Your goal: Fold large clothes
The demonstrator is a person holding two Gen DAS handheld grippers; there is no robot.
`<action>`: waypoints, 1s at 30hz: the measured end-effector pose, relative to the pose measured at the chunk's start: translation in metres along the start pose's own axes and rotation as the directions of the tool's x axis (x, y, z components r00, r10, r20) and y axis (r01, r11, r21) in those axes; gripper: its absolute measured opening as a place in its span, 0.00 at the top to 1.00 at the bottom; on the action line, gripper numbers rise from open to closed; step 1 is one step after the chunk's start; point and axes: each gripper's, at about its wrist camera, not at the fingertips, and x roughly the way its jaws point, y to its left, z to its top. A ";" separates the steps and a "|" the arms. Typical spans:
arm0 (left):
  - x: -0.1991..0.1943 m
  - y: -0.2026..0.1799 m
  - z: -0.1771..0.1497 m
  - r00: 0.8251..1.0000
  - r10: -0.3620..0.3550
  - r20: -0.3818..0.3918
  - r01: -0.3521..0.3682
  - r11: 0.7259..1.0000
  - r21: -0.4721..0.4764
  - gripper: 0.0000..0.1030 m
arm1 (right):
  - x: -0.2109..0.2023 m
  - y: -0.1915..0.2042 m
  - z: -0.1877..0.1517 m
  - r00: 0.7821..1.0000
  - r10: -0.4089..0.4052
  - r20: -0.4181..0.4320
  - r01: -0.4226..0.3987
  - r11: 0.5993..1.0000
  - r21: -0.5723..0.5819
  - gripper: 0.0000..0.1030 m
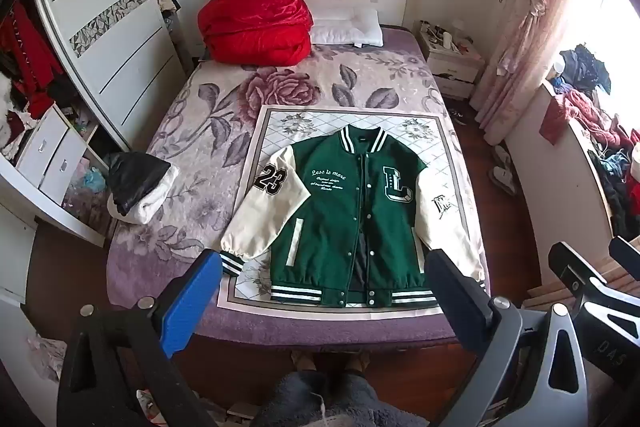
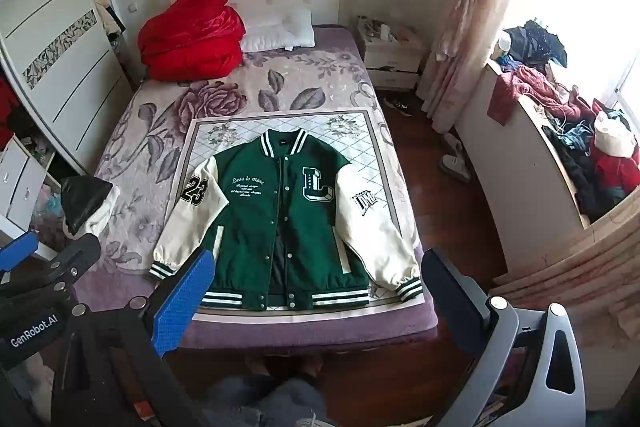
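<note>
A green varsity jacket (image 1: 340,211) with cream sleeves lies flat, front up, on a patterned mat (image 1: 280,123) at the foot of the bed; it also fills the middle of the right wrist view (image 2: 280,215). Its snaps are partly undone at the bottom. My left gripper (image 1: 324,267) hangs open above the jacket's hem, nothing between its blue and dark fingers. My right gripper (image 2: 316,267) is also open over the hem, well clear of the cloth. The right gripper (image 1: 592,267) shows at the right edge of the left wrist view, the left gripper (image 2: 24,255) at the left edge of the right one.
A red quilt (image 1: 258,21) and a white pillow (image 1: 348,27) lie at the head of the bed. A black and white folded pile (image 1: 140,187) sits on the bed's left edge. A wardrobe (image 1: 104,27) stands left, a nightstand (image 1: 448,63) and a cluttered ledge (image 1: 592,131) right. The person's knees (image 1: 320,399) are below.
</note>
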 end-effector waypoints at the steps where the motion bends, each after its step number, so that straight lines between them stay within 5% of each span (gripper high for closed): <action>1: 0.000 0.000 0.000 1.000 -0.002 0.003 0.002 1.000 -0.001 0.00 | 0.000 0.000 0.000 1.000 0.000 0.001 0.000 1.000 0.000 0.00; 30: -0.004 0.001 0.012 1.000 -0.003 0.010 0.003 1.000 -0.004 0.00 | -0.002 0.002 0.004 1.000 -0.008 0.016 0.008 1.000 -0.006 0.00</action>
